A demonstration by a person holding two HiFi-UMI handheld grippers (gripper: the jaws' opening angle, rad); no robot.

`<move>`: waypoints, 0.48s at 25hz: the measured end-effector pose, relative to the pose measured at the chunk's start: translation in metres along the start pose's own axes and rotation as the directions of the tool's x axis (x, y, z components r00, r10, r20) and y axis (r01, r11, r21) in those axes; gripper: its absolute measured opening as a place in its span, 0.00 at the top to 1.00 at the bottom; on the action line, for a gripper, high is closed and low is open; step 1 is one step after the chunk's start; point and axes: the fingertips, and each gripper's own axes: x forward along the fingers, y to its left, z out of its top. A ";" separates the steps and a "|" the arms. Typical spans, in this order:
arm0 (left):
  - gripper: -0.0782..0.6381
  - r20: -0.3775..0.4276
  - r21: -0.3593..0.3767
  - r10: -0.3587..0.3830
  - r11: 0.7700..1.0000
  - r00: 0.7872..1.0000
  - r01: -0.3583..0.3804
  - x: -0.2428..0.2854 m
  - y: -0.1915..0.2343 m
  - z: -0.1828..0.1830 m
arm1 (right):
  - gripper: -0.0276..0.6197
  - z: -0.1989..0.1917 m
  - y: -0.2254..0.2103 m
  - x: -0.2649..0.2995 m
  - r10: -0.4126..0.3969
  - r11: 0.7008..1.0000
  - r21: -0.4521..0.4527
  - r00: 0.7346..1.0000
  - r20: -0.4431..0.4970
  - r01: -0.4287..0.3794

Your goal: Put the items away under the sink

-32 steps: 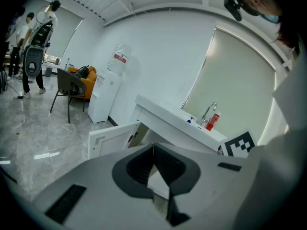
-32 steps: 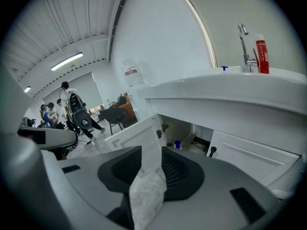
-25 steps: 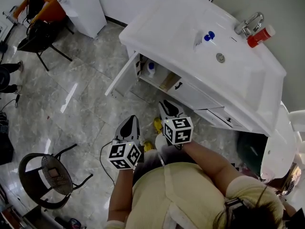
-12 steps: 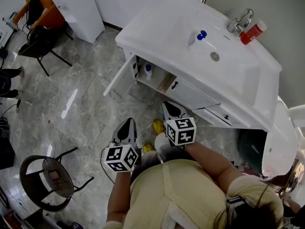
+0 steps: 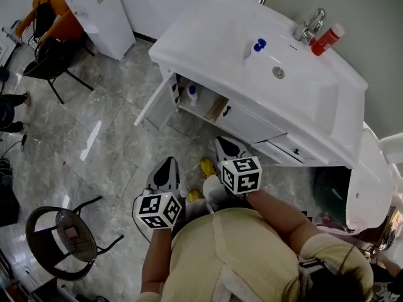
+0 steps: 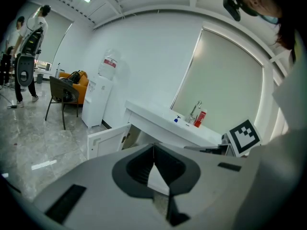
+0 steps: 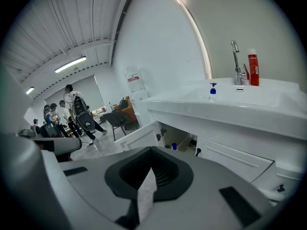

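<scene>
Red bottle [image 5: 327, 38], blue-capped bottle [image 5: 252, 49] on sink [image 5: 208, 36]

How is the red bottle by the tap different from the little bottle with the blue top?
The red bottle is red with a white cap; the little bottle is pale with a blue top. The red bottle looks taller than the little bottle. The red bottle stands right beside the tap; the little bottle stands farther along the sink. Both stand upright on top of the sink, not yet under it.
</scene>
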 end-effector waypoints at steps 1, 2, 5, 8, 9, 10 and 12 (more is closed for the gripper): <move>0.84 0.002 0.001 0.003 1.000 1.000 -0.003 -0.001 0.000 0.001 | 0.92 0.000 0.001 -0.001 0.003 1.000 0.000 1.000 0.001 -0.003; 0.84 0.004 0.002 0.005 1.000 1.000 -0.005 -0.003 0.001 0.001 | 0.92 0.000 0.002 -0.002 0.006 1.000 -0.001 1.000 0.004 -0.006; 0.84 0.009 0.001 0.013 1.000 1.000 -0.013 -0.008 0.002 0.001 | 0.92 0.000 0.006 -0.005 0.013 1.000 -0.005 1.000 0.010 -0.013; 0.84 0.009 0.002 0.016 1.000 1.000 -0.016 -0.010 0.001 0.001 | 0.92 0.002 0.008 -0.007 0.017 1.000 -0.015 1.000 0.014 -0.017; 0.84 0.008 0.004 0.016 1.000 1.000 -0.016 -0.010 0.000 0.000 | 0.92 0.002 0.009 -0.007 0.018 1.000 -0.016 1.000 0.015 -0.018; 0.84 0.008 0.005 0.016 1.000 1.000 -0.016 -0.011 -0.001 0.000 | 0.92 0.002 0.009 -0.008 0.018 1.000 -0.017 1.000 0.015 -0.018; 0.84 0.010 0.007 0.016 1.000 1.000 -0.016 -0.012 -0.002 0.001 | 0.92 0.003 0.010 -0.009 0.019 1.000 -0.018 1.000 0.014 -0.018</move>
